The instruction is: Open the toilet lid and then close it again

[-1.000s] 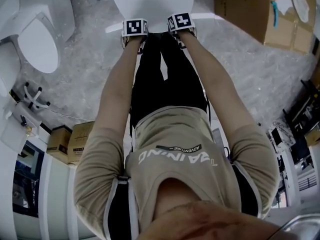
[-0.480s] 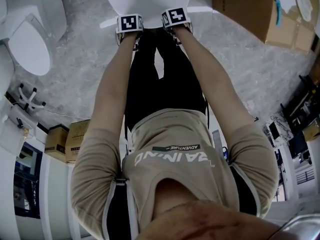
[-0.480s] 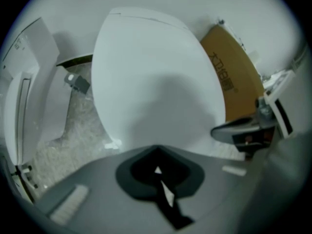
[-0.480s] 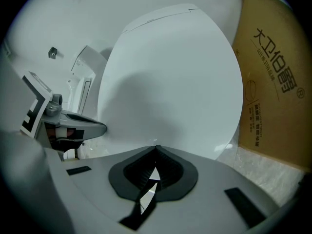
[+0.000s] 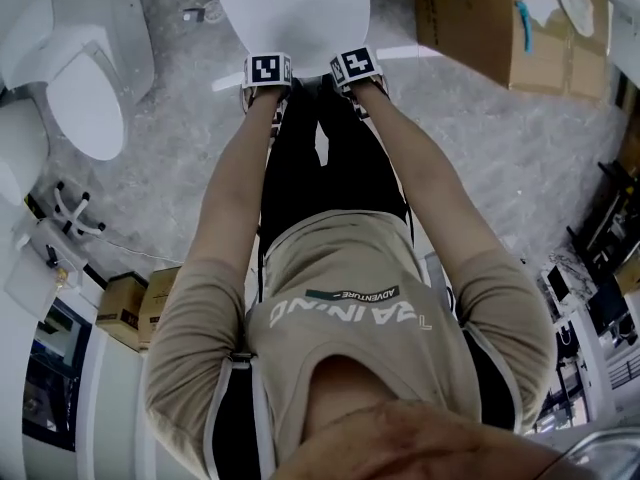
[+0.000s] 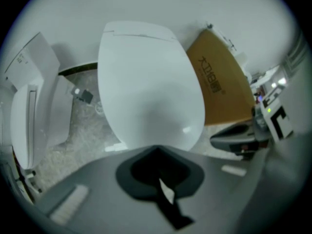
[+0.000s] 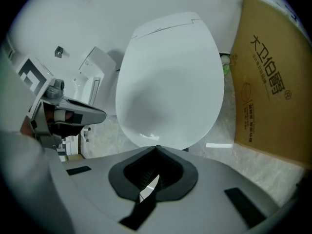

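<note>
The white toilet lid (image 5: 290,8) lies closed at the top centre of the head view. It fills the middle of the left gripper view (image 6: 146,87) and of the right gripper view (image 7: 170,77). My left gripper (image 5: 267,70) and right gripper (image 5: 357,66) sit side by side at the lid's front rim, at the ends of outstretched arms. In each gripper view the jaws meet at a point just below the rim, left gripper (image 6: 156,148) and right gripper (image 7: 156,147), both shut with nothing between them. I cannot tell whether the tips touch the rim.
A second white toilet (image 5: 75,78) with its lid raised stands at the left. A large cardboard box (image 5: 500,18) stands close at the right of the toilet, also in view as box (image 7: 268,82). Small cartons (image 5: 140,308) sit at the lower left on the grey stone floor (image 5: 180,168).
The head view has shifted a little. Both grippers stay side by side at the lid's front rim, and the lid stays down.
</note>
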{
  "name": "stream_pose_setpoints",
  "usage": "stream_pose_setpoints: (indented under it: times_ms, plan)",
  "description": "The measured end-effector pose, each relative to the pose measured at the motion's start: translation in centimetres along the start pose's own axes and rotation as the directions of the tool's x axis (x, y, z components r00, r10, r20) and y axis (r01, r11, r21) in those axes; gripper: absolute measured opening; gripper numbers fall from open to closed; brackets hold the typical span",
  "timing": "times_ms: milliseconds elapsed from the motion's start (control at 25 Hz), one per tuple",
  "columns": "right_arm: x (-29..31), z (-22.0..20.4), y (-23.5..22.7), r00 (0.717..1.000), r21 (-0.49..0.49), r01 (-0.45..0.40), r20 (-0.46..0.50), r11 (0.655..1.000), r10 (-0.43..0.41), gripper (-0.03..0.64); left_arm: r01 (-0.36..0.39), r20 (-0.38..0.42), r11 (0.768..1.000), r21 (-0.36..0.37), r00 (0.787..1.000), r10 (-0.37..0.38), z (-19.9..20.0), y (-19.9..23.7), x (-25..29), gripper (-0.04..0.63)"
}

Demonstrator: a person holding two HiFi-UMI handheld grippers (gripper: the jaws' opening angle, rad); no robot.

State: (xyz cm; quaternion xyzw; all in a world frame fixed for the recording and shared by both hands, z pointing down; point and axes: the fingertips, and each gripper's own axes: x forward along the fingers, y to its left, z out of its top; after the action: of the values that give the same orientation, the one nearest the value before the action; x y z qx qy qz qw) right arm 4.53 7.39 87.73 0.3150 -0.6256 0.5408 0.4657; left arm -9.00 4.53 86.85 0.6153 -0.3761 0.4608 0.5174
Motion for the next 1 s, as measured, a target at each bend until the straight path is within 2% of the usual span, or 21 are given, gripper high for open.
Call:
stream_pose_setpoints:
  times_ms: [160,320,600,720,880,1000]
  plan:
    - [-2.9,0.6,1.3,0.999,0.014,-0.017,0.04,1.0,0.017,0.011,-0.009,0.043,1.0,-0.006,0.999,0.009,0.9,-1.1,-3.6,0.003]
    - [-6.8,2.9,3.5,0.988,0.064,-0.069,0.139,0.996,0.06,0.011,-0.012,0.093,1.0,-0.003,0.996,0.013,1.5,-1.7,-7.3,0.003]
    - [-15.3,9.2,4.4,0.934,0.052,-0.127,0.342,0.991,0.101,0.011,-0.048,0.256,0.996,0.073,0.966,0.028,7.1,-3.4,-14.5,0.003]
    - [-19.7,11.8,4.9,0.904,-0.028,-0.089,0.417,0.996,0.092,0.011,-0.042,0.366,0.996,0.074,0.93,0.012,10.4,-4.5,-18.8,0.003]
    - [-25.8,15.2,6.5,0.84,-0.127,-0.058,0.53,0.99,0.117,0.011,-0.009,0.535,1.0,0.03,0.845,-0.009,14.5,-5.5,-25.1,0.003]
    - [-30.1,17.8,7.6,0.798,-0.197,-0.003,0.591,0.98,0.121,0.011,-0.02,0.617,0.999,0.045,0.787,-0.012,17.2,-6.2,-29.2,0.003]
